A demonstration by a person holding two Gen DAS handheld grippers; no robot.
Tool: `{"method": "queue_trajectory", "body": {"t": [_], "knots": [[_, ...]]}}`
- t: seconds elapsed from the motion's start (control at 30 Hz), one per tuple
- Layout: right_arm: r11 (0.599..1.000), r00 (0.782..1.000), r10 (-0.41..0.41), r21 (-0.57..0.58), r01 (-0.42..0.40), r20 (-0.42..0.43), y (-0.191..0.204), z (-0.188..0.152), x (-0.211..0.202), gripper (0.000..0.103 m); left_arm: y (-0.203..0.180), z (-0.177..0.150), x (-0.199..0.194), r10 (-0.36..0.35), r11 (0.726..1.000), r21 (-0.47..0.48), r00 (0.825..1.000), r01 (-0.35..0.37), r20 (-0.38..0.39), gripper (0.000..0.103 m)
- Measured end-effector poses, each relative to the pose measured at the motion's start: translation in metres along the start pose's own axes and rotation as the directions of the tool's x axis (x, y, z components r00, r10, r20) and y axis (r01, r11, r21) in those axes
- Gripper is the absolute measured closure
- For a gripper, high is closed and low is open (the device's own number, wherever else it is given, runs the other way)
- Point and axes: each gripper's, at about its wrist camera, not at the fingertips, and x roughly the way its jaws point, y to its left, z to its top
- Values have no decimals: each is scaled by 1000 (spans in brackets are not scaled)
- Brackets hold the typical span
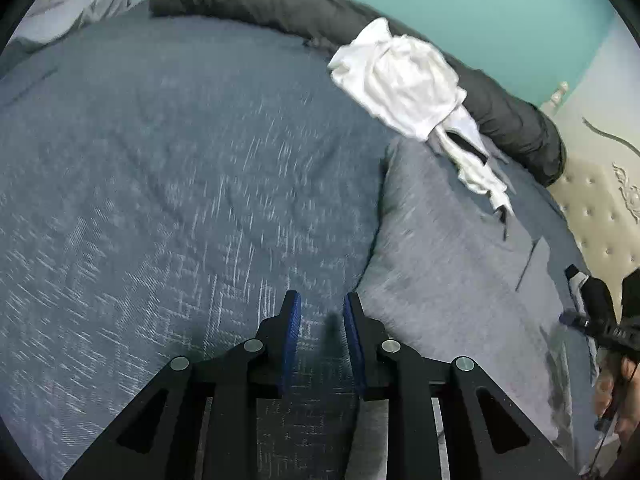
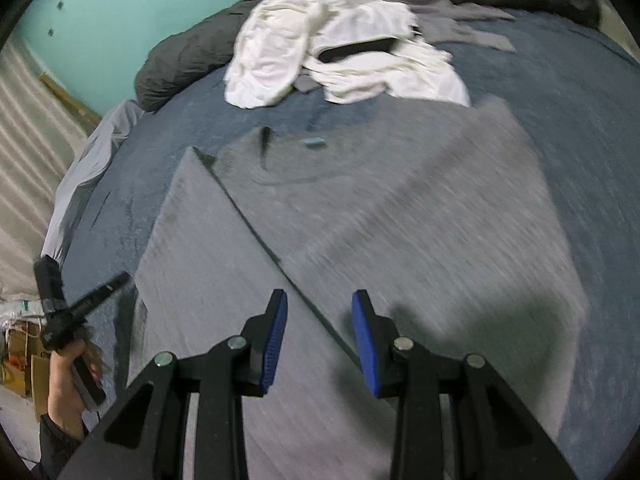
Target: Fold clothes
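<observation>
Grey shirt [image 2: 360,220] lies flat on the blue bedspread [image 1: 160,160], one side already folded inward, while the right gripper [image 2: 320,320] above it and the left gripper [image 1: 322,320] beside it hang narrowly parted, empty, seemingly between folds.

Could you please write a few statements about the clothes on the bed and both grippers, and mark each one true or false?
1. The grey shirt lies spread on the blue bedcover. True.
2. The right gripper is clamped on the grey shirt. False: its jaws stand apart above the shirt, with nothing pinched.
3. The white clothes lie crumpled beyond the grey shirt. True.
4. The left gripper holds a white garment. False: its jaws are open and empty over the bedcover.
5. One side of the grey shirt is folded over. True.
</observation>
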Motion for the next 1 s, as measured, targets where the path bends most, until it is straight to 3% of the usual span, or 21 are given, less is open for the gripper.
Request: {"method": "queue_trajectory", "body": {"t": [0.07,0.13,0.33,0.6,0.73,0.83,1.0], "knots": [[1000,1000,-9,26,10,-16,-14,-14,-9,50,-4,2,-5,-11,1000,5,1000,11,17,79],[999,999,-27,35,28,-29,-27,-30,-18,50,-13,1,-1,-43,999,25,999,43,5,79],[995,993,-94,7,95,-68,-56,-71,-38,50,-53,-8,20,-30,987,154,998,39,-61,79],[988,977,-141,-85,128,-161,-60,-109,-45,50,-60,-8,3,-15,984,179,998,25,-56,79],[988,971,-140,-89,125,-192,-63,-126,-42,51,-59,-14,-14,-7,983,180,999,16,-52,79],[985,971,-157,-94,142,-180,-64,-134,-45,68,-59,-19,-29,-6,982,186,998,16,-58,79],[992,979,-129,-29,126,-155,-72,-141,-60,69,-46,-32,-60,18,982,188,995,0,-94,78]]}}
